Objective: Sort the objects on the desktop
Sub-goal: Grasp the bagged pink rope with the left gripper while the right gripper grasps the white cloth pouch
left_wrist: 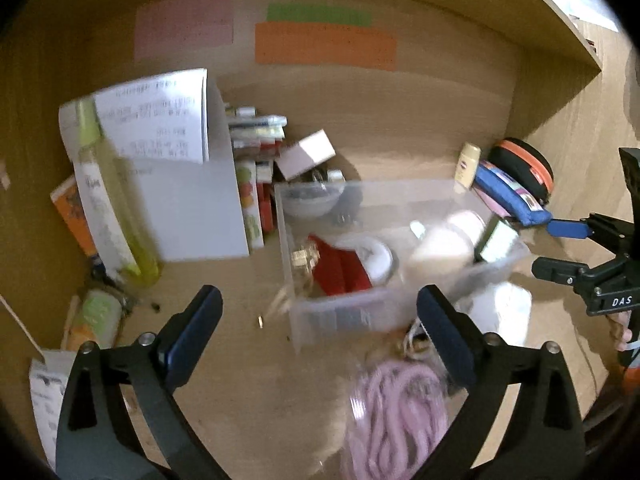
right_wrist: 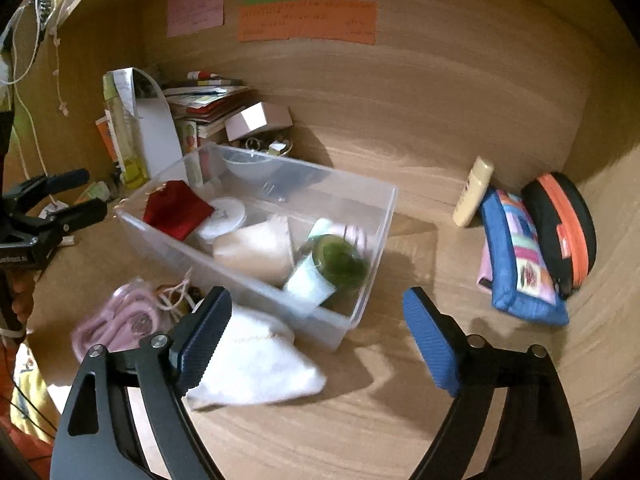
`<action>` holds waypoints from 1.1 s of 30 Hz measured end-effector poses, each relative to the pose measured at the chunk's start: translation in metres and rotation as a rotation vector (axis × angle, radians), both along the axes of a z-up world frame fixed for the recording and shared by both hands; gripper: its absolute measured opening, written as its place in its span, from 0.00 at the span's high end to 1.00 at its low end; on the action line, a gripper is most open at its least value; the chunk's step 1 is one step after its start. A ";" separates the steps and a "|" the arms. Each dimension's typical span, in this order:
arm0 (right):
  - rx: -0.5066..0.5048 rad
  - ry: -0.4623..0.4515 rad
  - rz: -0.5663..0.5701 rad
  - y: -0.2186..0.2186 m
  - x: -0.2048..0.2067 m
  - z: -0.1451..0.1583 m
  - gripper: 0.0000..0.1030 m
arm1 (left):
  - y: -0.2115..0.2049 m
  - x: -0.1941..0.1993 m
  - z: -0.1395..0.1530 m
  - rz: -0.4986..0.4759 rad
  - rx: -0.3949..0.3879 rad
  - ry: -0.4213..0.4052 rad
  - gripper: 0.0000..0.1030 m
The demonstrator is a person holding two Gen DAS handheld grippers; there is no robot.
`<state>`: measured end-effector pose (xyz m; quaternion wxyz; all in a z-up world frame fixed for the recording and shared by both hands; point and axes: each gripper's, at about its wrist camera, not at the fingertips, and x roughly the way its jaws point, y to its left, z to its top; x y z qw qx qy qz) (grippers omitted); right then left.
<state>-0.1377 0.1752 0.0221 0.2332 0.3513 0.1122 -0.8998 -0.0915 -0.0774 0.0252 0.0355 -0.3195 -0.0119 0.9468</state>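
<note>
A clear plastic bin (left_wrist: pixel 332 316) (right_wrist: pixel 372 216) stands mid-desk. It holds a red pouch (right_wrist: pixel 176 210), a white round lid (right_wrist: pixel 226 214), a cream cup (right_wrist: pixel 260 250) and a green-topped jar (right_wrist: pixel 340 262). A pink coiled cable (left_wrist: pixel 396 412) (right_wrist: pixel 124 316) and a white cloth (right_wrist: pixel 260 356) lie on the desk in front of the bin. My left gripper (left_wrist: pixel 320 336) is open and empty above the bin's near corner. My right gripper (right_wrist: pixel 318 340) is open and empty over the bin's front right corner and the cloth.
A blue pencil case (right_wrist: pixel 520 256), a black-and-orange case (right_wrist: pixel 564 224) and a cream tube (right_wrist: pixel 474 192) stand at the right wall. Books (right_wrist: pixel 204 108), a white folder (left_wrist: pixel 192 200), a yellow-green bottle (left_wrist: pixel 116 208) and a pink box (left_wrist: pixel 308 152) crowd the back left.
</note>
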 end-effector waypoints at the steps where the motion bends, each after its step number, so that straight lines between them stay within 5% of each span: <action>1: -0.005 -0.010 0.003 0.001 0.002 -0.001 0.16 | 0.001 0.002 -0.002 -0.005 0.005 -0.010 0.04; 20: 0.018 -0.146 0.091 -0.034 0.018 -0.057 0.16 | 0.054 0.034 -0.071 -0.150 -0.032 -0.231 0.04; 25: 0.040 -0.146 0.110 -0.047 0.009 -0.063 0.01 | 0.058 0.023 -0.085 -0.151 -0.020 -0.316 0.04; 33: 0.147 -0.125 0.115 -0.066 0.006 -0.081 0.03 | 0.062 0.014 -0.088 -0.124 -0.076 -0.316 0.04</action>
